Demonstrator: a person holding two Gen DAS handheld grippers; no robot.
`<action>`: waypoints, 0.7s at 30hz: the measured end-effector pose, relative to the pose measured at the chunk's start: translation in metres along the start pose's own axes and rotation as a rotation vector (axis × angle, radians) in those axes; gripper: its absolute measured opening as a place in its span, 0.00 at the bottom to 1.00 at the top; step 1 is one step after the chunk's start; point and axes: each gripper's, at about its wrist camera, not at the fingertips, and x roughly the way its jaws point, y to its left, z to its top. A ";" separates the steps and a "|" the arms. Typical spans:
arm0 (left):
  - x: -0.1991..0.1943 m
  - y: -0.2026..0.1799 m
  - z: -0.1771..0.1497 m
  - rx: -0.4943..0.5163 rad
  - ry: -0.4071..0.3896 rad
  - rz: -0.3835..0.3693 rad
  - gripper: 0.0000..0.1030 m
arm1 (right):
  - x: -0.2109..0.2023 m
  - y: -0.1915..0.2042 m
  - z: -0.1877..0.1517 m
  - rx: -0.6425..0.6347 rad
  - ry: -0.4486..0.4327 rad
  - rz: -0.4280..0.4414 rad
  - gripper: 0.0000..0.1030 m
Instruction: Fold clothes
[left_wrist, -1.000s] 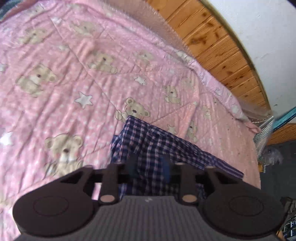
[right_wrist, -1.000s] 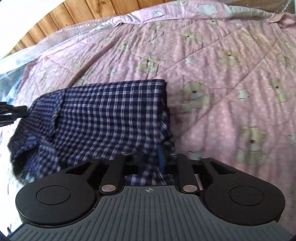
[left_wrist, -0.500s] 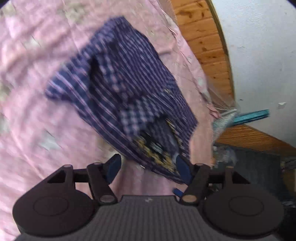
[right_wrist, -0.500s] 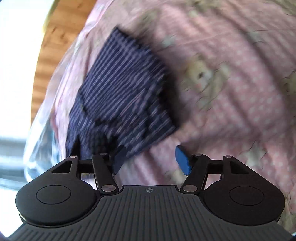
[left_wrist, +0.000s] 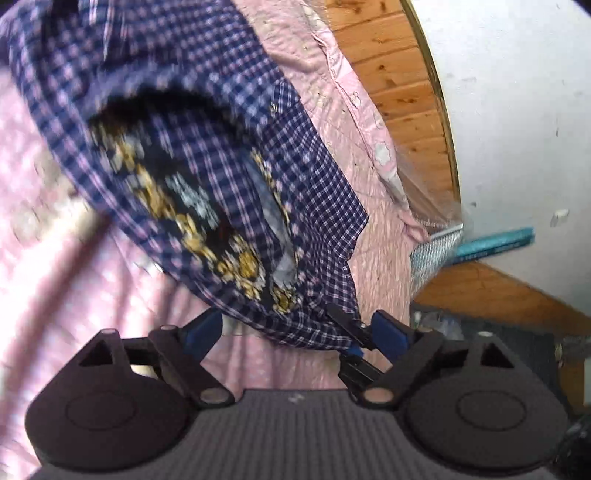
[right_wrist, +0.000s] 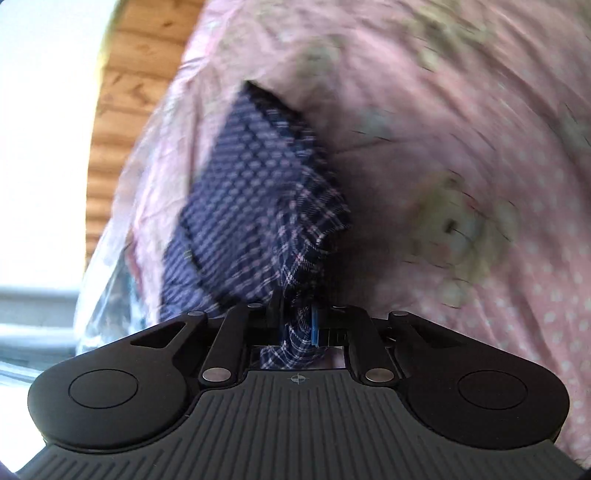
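Observation:
A navy plaid shirt (left_wrist: 207, 155) lies bunched on the pink bear-print quilt (left_wrist: 55, 266); its collar lining with a gold pattern faces the left wrist camera. My left gripper (left_wrist: 295, 332) is open, its blue pads either side of the shirt's near edge. The tip of the other gripper shows beside its right pad. In the right wrist view my right gripper (right_wrist: 297, 321) is shut on a fold of the plaid shirt (right_wrist: 251, 177), which stretches away from the jaws across the quilt (right_wrist: 461, 147). Both views are motion-blurred.
A wooden wall panel (left_wrist: 399, 74) and white wall (left_wrist: 517, 110) run along the bed's far side. A wire basket (left_wrist: 432, 254) and teal bar (left_wrist: 495, 245) sit past the bed's end. Clear plastic (right_wrist: 107, 295) lies at the quilt's edge.
Both grippers let go of the shirt half a second ago. Since then the right gripper has shut on the shirt's edge again, and the left has moved closer, still open.

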 end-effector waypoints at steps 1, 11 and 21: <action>0.006 -0.001 -0.006 -0.030 -0.020 -0.003 0.87 | -0.003 0.002 0.002 0.002 0.014 0.013 0.09; 0.062 0.005 -0.035 -0.313 -0.259 -0.061 0.90 | -0.002 -0.007 0.021 0.094 0.205 0.068 0.08; 0.047 0.006 -0.035 -0.297 -0.325 -0.097 0.18 | -0.007 0.049 0.099 -0.568 0.552 0.034 0.35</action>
